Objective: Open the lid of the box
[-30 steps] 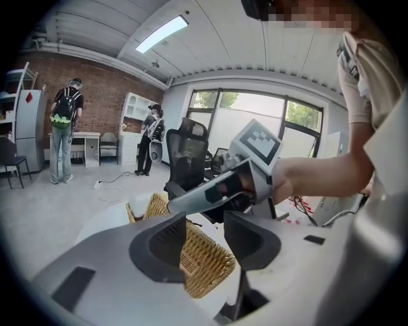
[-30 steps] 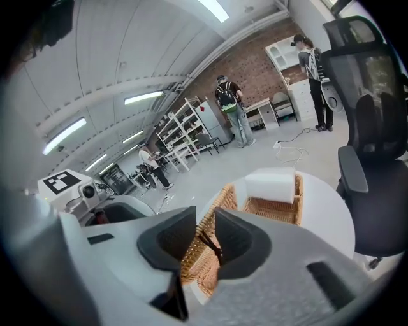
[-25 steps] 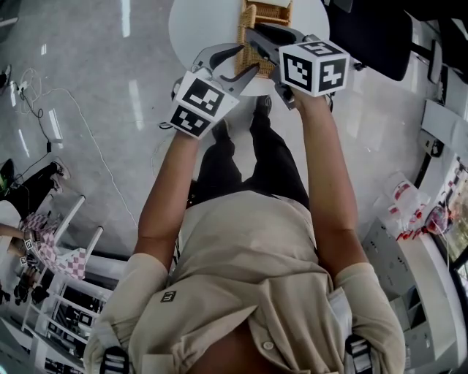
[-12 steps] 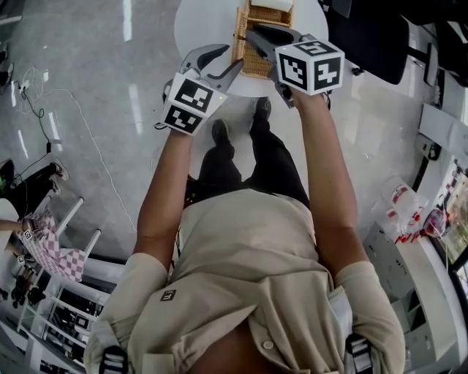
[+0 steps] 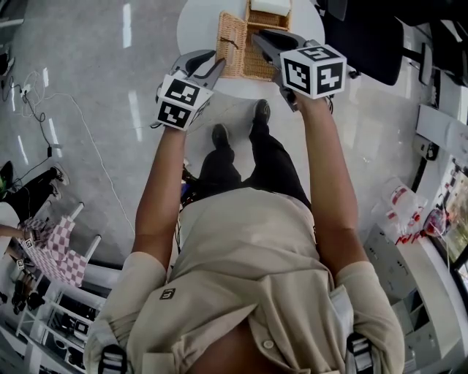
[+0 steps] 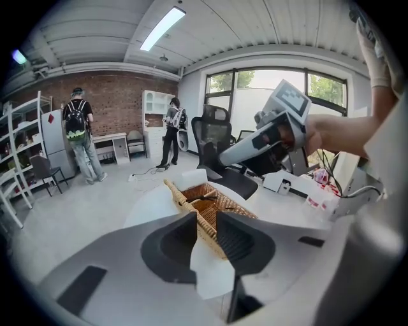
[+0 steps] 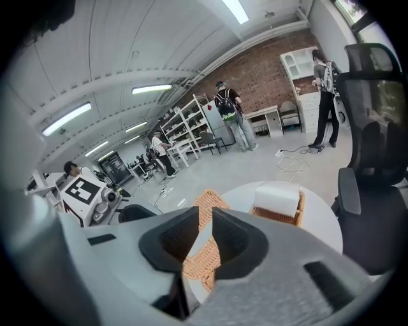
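A wicker box [image 5: 257,64] stands on a round white table [image 5: 196,23], with a white block [image 5: 271,6] at its far end. Its woven lid [image 5: 232,40] is swung open towards the left. My left gripper [image 5: 213,63] sits just left of the lid's edge. Its jaws are closing, a narrow gap remains, and nothing is pressed between them. In the left gripper view the box [image 6: 217,202] lies just beyond the left gripper [image 6: 205,224]. My right gripper [image 5: 258,36] hovers over the box with its jaws closing. The right gripper [image 7: 205,221] shows the lid [image 7: 208,202] through its gap.
A black office chair [image 5: 371,38] stands right of the table, and it fills the right side of the right gripper view [image 7: 373,191]. Two people [image 6: 76,132] stand far off by shelves and a brick wall. My shoes [image 5: 219,136] are below the table's near edge.
The lid has swung open to the left. My left gripper moved left with it and its jaws narrowed. The right gripper stayed over the box.
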Demonstrator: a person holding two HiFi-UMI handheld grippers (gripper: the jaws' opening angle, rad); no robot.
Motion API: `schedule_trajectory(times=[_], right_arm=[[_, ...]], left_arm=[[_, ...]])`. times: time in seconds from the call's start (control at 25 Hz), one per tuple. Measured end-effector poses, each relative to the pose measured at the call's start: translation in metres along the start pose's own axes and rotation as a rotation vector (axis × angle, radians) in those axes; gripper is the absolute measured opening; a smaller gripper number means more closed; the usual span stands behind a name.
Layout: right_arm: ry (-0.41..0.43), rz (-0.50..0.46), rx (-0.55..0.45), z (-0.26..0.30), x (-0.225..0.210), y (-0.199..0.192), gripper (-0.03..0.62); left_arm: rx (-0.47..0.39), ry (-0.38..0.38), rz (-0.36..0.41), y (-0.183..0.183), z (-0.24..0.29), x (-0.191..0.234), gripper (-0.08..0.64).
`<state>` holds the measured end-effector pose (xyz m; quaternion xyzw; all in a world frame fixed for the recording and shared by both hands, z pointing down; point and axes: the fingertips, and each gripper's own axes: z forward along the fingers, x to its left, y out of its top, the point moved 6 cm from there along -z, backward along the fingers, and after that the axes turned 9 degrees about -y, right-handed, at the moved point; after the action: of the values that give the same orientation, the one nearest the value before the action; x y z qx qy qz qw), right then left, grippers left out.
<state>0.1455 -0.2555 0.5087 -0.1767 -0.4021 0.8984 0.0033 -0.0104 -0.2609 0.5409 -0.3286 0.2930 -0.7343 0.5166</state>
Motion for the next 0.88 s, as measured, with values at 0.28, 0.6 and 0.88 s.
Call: schedule_trajectory(times=[0.28,0.6,0.88], right_arm=[[-0.018,-0.015,-0.005,-0.018,0.006,0.004,0.060],[-0.042,-0.035,-0.018,-0.031,0.014,0.015,0.058],[-0.060,-0.056,-0.038,-0.051,0.027,0.025,0.058]], left_arm=[[0.036,0.025,-0.020,-0.012,-0.008,0.010,0.086],[0.090,0.028,-0.038,-0.028,-0.011,0.025,0.084],[0.146,0.027,-0.047,-0.041,-0.015,0.031,0.084]])
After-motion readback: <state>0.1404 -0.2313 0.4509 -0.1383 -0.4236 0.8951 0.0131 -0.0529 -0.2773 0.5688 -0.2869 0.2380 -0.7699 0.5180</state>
